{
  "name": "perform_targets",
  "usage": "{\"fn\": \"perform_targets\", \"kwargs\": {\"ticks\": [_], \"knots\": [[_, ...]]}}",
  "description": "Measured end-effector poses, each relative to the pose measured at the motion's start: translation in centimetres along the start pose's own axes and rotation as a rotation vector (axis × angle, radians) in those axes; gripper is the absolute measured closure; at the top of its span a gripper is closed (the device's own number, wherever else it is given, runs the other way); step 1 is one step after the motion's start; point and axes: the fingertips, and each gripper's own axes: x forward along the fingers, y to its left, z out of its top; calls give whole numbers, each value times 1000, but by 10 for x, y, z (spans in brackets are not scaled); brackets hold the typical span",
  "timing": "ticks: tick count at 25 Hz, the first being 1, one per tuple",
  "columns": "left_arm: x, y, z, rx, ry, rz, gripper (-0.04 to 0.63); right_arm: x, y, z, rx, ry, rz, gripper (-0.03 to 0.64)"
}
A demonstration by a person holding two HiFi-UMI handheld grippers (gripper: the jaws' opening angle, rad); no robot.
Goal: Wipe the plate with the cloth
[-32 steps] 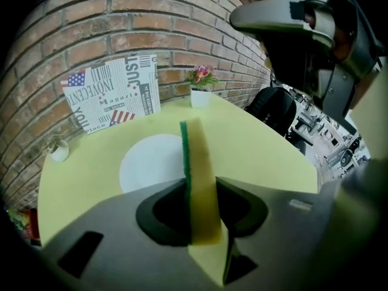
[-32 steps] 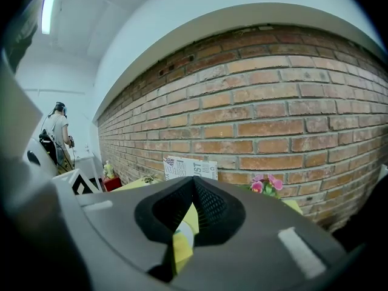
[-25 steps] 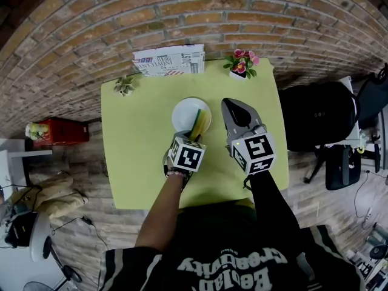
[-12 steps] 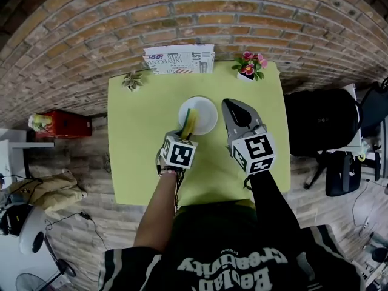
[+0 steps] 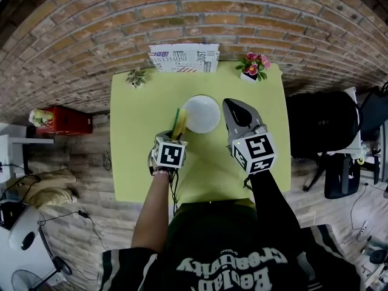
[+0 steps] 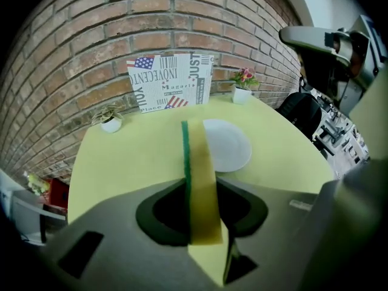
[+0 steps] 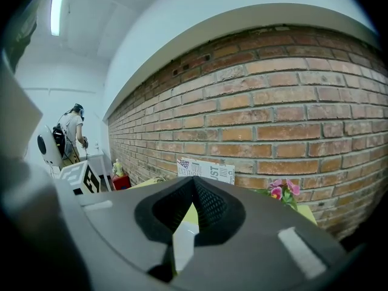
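Head view shows the left gripper (image 5: 176, 133) pulled back leftward. Its sponge (image 5: 180, 119), over the plate (image 5: 202, 114) a second ago, now stands on edge just beside the plate's left rim, clamped between the jaws. The right gripper (image 5: 228, 105) stays closed and empty just right of the plate.

The sponge (image 6: 195, 162) stood on edge between the left gripper (image 5: 176, 133) jaws, its far end beside the plate (image 5: 201, 114), which lay on the table (image 5: 139, 138) ahead-right of that gripper and left of the right gripper (image 5: 234, 105); farther ahead stood a plant (image 5: 136, 77), newspaper (image 5: 183, 57) and flowers (image 5: 252, 64)
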Motion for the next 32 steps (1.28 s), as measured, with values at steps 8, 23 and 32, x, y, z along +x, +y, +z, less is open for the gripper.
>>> {"fn": "perform_targets", "kwargs": {"ticks": [8,23,32], "knots": [[0,-1,-2,34,-9,-18,468,-4,8,4,-13,-6,-27,607],[-3,-44,21,158,-67,-155,468,-34,2,-8,9,2,-157,606],[9,-94,27,167,-33,-171,468,-48,-16,-10,33,2,-106,606]]}}
